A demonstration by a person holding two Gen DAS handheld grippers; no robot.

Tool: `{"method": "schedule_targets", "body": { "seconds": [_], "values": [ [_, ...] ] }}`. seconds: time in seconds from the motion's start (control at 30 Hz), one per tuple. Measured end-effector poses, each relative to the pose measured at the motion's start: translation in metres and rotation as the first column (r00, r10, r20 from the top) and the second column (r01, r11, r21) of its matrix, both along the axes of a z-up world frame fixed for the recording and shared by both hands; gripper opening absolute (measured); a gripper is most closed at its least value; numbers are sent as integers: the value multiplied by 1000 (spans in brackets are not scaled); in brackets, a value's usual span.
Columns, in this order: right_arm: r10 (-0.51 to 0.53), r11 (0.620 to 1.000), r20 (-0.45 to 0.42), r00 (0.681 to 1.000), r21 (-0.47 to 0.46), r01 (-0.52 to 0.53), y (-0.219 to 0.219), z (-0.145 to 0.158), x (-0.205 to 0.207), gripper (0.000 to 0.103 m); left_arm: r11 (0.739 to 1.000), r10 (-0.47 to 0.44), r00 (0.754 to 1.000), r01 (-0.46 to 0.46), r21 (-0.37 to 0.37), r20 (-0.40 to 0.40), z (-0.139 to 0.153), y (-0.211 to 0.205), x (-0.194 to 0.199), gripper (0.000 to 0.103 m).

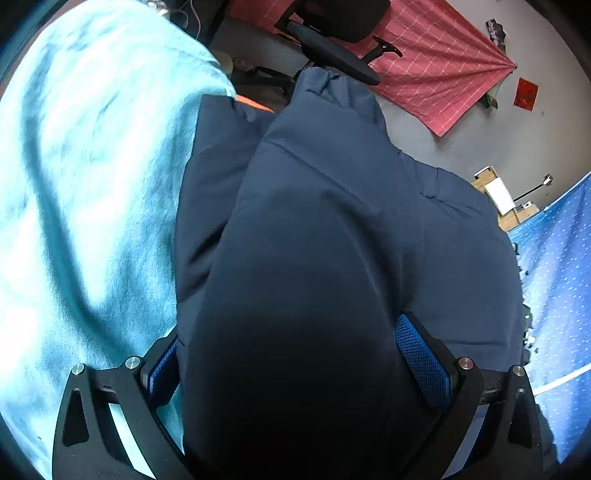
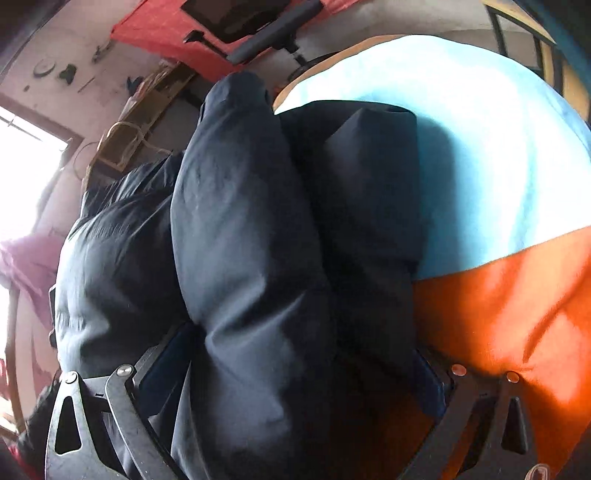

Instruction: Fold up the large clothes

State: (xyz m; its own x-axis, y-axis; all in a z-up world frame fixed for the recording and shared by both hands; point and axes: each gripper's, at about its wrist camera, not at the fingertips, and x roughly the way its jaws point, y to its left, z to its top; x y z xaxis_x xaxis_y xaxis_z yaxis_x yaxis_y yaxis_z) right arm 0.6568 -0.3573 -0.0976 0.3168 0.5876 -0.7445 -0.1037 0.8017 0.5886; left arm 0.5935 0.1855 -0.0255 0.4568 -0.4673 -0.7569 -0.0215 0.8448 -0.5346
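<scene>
Left gripper [image 1: 291, 354]: clamped on a thick bunched fold of the navy padded jacket [image 1: 332, 221], blue textured pads [image 1: 421, 354] pressed against the fabric on both sides. Jaws held fairly wide apart by the bulk of the material — closed on it, not empty. Fold rising from between the fingers and running forward, away from the camera, toward a narrow gathered end near the black office chair [image 1: 332, 33].

Right gripper [image 2: 295, 373]: likewise gripping the navy padded jacket [image 2: 240, 221], a puffy quilted roll filling the gap between both fingers. Pads mostly hidden by fabric; only dark edges showing at either side.

Location of the jacket: lying on the light blue cloth [image 1: 85, 184] and, in the right wrist view, partly on the orange surface [image 2: 517, 314] next to the light blue cloth [image 2: 461, 147]. Several padded sections bunched side by side, not flat.

Surroundings, left wrist view: red checked fabric [image 1: 436, 62] spread behind the chair, cardboard boxes [image 1: 495, 192] further right, blue dotted fabric [image 1: 557, 266] at the right edge. Right wrist view: bright window [image 2: 22, 170] at the left — detail there washed out.
</scene>
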Motion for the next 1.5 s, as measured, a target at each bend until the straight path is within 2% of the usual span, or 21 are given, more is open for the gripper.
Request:
{"method": "schedule_targets", "body": {
  "seconds": [0.1, 0.2, 0.27, 0.3, 0.33, 0.37, 0.43, 0.53, 0.67, 0.83, 1.3, 1.5],
  "values": [
    [-21, 1000, 8, 1000, -13, 21, 1, 3, -4, 103, 999, 10, 1000, -11, 32, 16, 8, -7, 0, 91],
    [-29, 999, 32, 999, -41, 30, 3, 10, -13, 91, 998, 23, 999, -24, 53, 28, 14, -14, -4, 73],
    [-28, 998, 50, 998, -47, 31, 5, 15, -19, 76, 997, 31, 999, -34, 68, 40, 18, -20, -8, 61],
    [-28, 998, 67, 997, -54, 31, 6, 18, -23, 72, 996, 36, 998, -40, 79, 51, 22, -22, -11, 53],
    [-24, 997, 87, 996, -66, 30, 7, 22, -27, 63, 995, 39, 997, -44, 87, 59, 24, -27, -13, 45],
    [-19, 996, 104, 994, -79, 27, 9, 24, -28, 54, 993, 40, 997, -47, 105, 73, 28, -32, -16, 42],
    [8, 990, 150, 989, -140, 13, 19, 35, -36, 45, 987, 39, 994, -54, 149, 105, 36, -45, -22, 29],
    [36, 972, 211, 977, -235, 15, 34, 54, -47, 30, 976, 52, 989, -80, 204, 137, 49, -64, -34, 20],
    [27, 966, 278, 960, -255, 46, 38, 79, -65, 23, 970, 69, 984, -105, 221, 166, 62, -78, -53, 15],
    [12, 959, 346, 938, -269, 87, 43, 114, -95, 23, 971, 31, 984, -72, 230, 175, 81, -93, -72, 14],
    [13, 962, 352, 936, -260, 84, 38, 186, -160, 23, 963, -79, 975, 21, 268, 208, 134, -127, -137, 14],
    [23, 958, 344, 939, -275, 78, 44, 187, -178, 23, 954, -91, 977, 30, 298, 195, 120, -129, -151, 14]
  ]
}}
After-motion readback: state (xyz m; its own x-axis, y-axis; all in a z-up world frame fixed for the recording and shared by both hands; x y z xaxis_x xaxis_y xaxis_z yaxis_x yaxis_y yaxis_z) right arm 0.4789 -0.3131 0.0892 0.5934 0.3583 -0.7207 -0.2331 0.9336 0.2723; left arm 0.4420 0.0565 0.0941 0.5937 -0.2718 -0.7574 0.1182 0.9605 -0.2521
